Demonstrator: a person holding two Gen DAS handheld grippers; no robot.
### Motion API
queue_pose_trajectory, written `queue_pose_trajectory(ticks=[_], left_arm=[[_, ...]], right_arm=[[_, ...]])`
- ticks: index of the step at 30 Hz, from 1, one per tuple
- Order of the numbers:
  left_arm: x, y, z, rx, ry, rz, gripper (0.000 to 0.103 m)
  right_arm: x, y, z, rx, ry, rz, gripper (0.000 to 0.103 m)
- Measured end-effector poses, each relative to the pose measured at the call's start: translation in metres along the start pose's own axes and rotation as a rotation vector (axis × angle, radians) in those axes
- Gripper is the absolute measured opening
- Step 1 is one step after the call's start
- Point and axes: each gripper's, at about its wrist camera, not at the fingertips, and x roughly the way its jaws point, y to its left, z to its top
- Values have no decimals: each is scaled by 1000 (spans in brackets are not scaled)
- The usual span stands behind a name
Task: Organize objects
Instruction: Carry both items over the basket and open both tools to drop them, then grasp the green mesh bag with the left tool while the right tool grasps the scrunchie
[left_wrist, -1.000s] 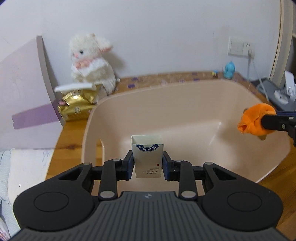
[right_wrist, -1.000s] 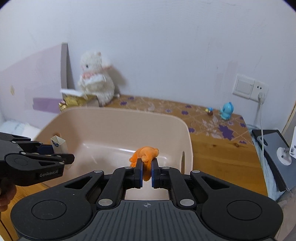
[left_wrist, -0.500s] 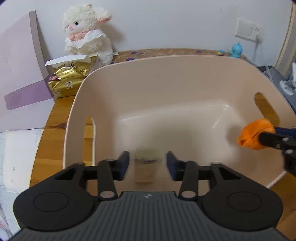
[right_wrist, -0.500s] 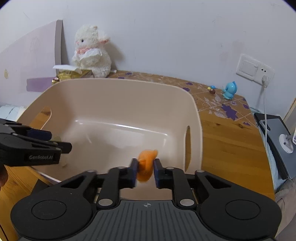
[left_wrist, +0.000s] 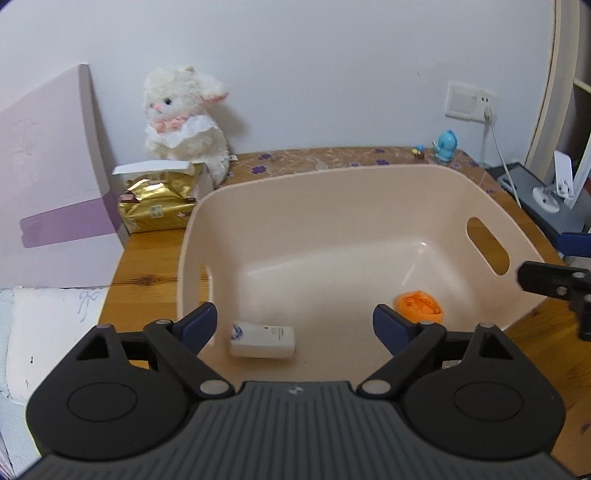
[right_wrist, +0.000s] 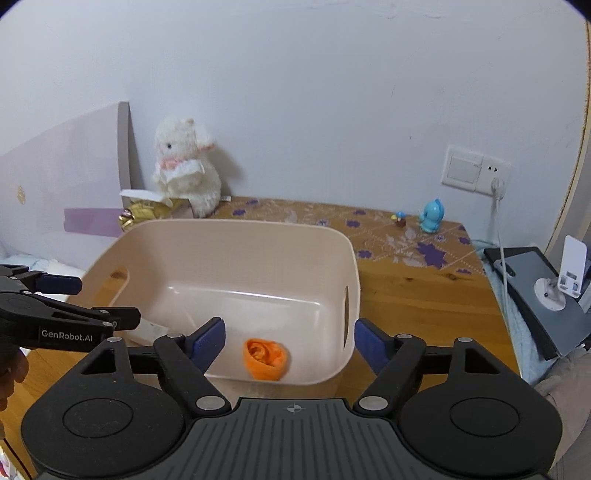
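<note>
Both grippers' fingers are spread, empty: left gripper (left_wrist: 294, 324) above the small carton (left_wrist: 263, 339), right gripper (right_wrist: 289, 340) above the orange cloth (right_wrist: 266, 357), both lying in the beige tub (left_wrist: 369, 177). Lift straight up, clearing its rim.

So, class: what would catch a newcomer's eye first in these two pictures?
The big beige tub fills the middle of the wooden table. On its floor lie an orange toy near the right wall and a small white box on its side, under two wide-open grippers.

Your left gripper (left_wrist: 293, 325) now stands spread wide, and the white box (left_wrist: 263, 339) it held lies on its side in the beige tub (left_wrist: 332, 192). Your right gripper (right_wrist: 290, 341) has also let go; the orange toy (right_wrist: 266, 353) rests on the tub floor.
</note>
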Motion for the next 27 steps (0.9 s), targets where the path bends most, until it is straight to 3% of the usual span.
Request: queue_pose_trajectory(ticks=[3,13,27], left_arm=[[-14,5,-5,-8,-16,2,92],[-39,20,-39,-34,-7,11,97],[-20,28,-101,-48,98,-29,97]], right_arm=[[-13,4,-3,-15,-13,-12,94],[-32,11,-28,-46,0,-18,103],[-12,2,-95,-2,147,-32,103]])
